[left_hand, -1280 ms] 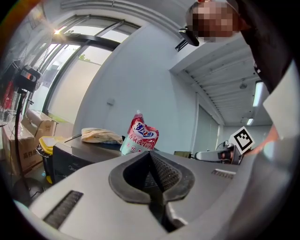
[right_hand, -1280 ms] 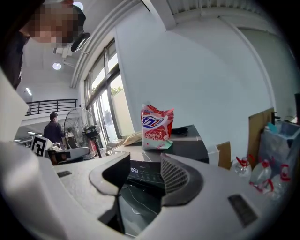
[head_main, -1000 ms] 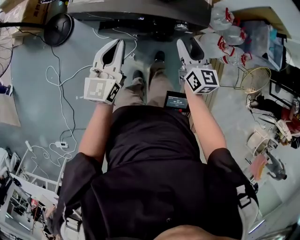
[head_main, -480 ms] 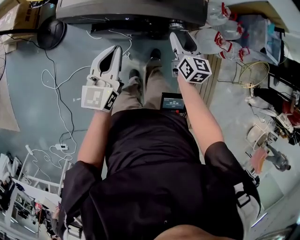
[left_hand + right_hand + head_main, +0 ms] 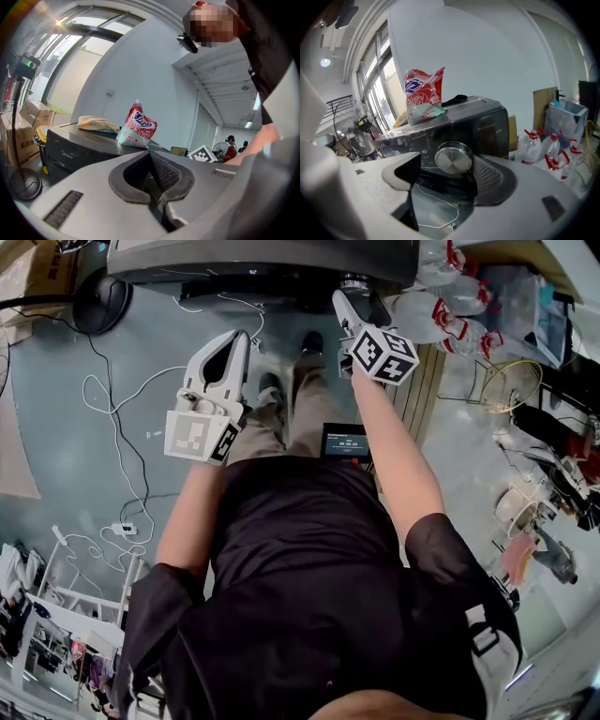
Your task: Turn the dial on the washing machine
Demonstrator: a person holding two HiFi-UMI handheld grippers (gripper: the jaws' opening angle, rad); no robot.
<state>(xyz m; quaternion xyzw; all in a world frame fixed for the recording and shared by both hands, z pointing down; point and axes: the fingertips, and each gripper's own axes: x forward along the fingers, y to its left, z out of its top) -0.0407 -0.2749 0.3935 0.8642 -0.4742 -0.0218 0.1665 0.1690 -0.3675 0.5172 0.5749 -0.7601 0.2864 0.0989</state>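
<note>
The dark washing machine [image 5: 262, 263] stands along the top of the head view. Its round silver dial [image 5: 453, 158] faces me in the right gripper view, and shows as a small knob [image 5: 354, 285] from above. My right gripper [image 5: 343, 300] is held up at the machine's front. The dial sits between its jaws [image 5: 447, 177], which are opening, and the pads stand clear of it. My left gripper [image 5: 238, 336] hangs lower left over the floor, away from the machine. Its jaws [image 5: 150, 154] are shut with nothing between them.
A red and white detergent bag [image 5: 423, 96] and a folded cloth [image 5: 97, 123] lie on top of the machine. White cables [image 5: 122, 399] trail over the floor at left near a fan base [image 5: 101, 296]. Water bottles [image 5: 441, 296] stand right of the machine.
My right gripper has moved forward to the machine's front, and the dial now sits between its jaws. The left gripper has stayed almost where it was.
</note>
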